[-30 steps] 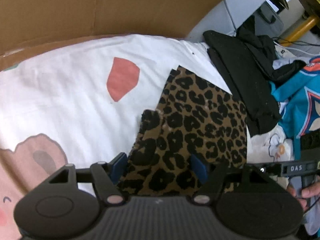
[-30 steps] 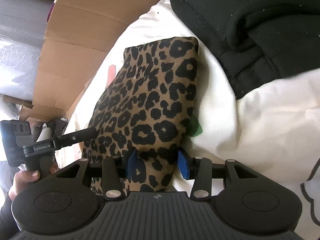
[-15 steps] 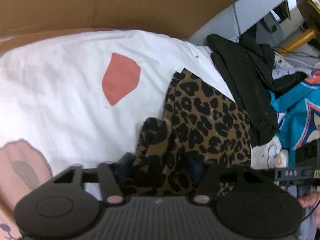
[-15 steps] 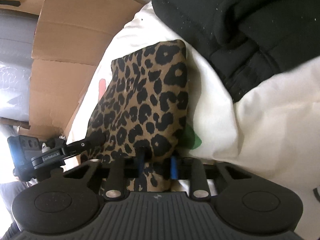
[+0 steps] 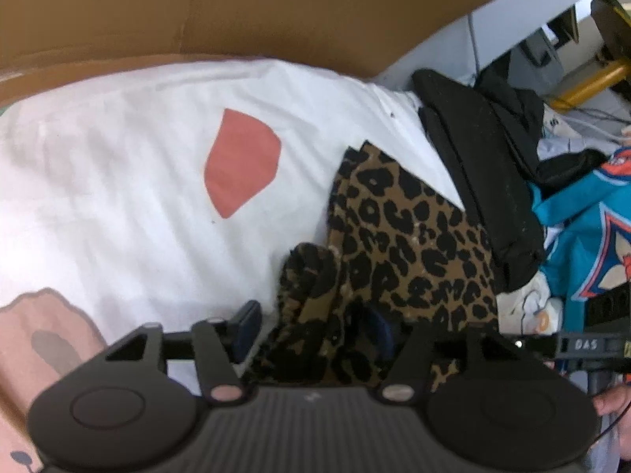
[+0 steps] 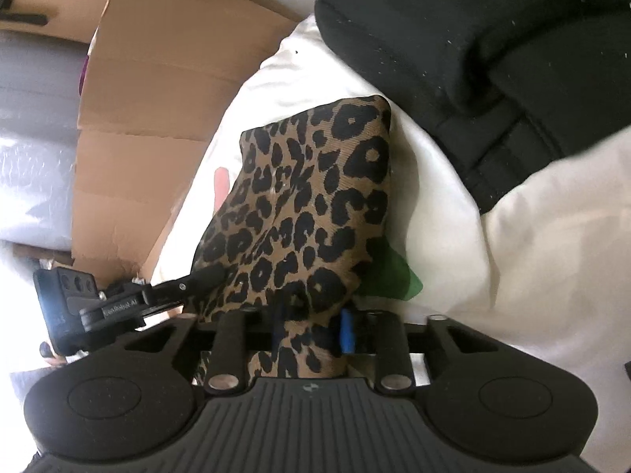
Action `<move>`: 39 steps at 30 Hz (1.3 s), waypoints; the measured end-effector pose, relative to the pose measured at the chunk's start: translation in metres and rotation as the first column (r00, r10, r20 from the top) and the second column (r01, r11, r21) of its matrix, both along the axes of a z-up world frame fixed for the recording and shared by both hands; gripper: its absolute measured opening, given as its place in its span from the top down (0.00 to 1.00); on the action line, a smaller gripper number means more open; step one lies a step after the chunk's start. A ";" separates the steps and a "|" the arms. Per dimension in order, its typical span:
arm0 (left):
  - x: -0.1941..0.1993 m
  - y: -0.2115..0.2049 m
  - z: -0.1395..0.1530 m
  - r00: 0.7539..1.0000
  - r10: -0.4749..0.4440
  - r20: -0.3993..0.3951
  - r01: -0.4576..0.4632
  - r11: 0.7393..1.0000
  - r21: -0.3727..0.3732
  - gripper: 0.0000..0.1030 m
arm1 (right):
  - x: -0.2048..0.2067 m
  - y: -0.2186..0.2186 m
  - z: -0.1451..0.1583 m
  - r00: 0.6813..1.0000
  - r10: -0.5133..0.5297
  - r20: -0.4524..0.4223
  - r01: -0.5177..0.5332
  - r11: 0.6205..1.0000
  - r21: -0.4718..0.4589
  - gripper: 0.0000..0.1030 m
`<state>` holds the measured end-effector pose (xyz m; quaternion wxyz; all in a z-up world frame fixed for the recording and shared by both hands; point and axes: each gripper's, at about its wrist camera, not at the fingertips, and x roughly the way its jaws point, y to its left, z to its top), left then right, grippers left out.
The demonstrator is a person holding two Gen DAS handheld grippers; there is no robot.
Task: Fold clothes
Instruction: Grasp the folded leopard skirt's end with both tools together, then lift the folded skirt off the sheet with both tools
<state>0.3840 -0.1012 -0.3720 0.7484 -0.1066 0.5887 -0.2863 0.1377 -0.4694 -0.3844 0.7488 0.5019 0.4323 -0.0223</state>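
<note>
- The left gripper (image 5: 315,329) has its jaws opening; a bunched, raised edge of the leopard-print garment (image 5: 410,244) sits between its blue pads, though I cannot tell whether they press on it.
- The right gripper (image 6: 311,325) also has its jaws opening, about a third of the way apart, with a fold of the same garment (image 6: 311,205) between its pads (image 6: 347,331); the pads look close against the cloth.
- Each gripper takes one near corner, probably so the near edge can be carried over as one straight line.
- Ahead of both grippers the garment lies as a folded panel on the white sheet (image 5: 118,181), its far edge flat, which would anchor the fold.
- Just beyond the garment, to the right of the left gripper, lies a pile of black clothing (image 5: 485,181), near enough that a sloppy fold could land on it.
- Past the sheet stands cardboard (image 5: 236,8).
</note>
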 end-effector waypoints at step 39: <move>0.012 0.000 0.019 0.998 -0.063 -0.023 0.060 0.992 -0.108 0.76 | 0.018 0.014 0.016 0.997 0.063 0.042 -0.060 0.996 -0.068 0.93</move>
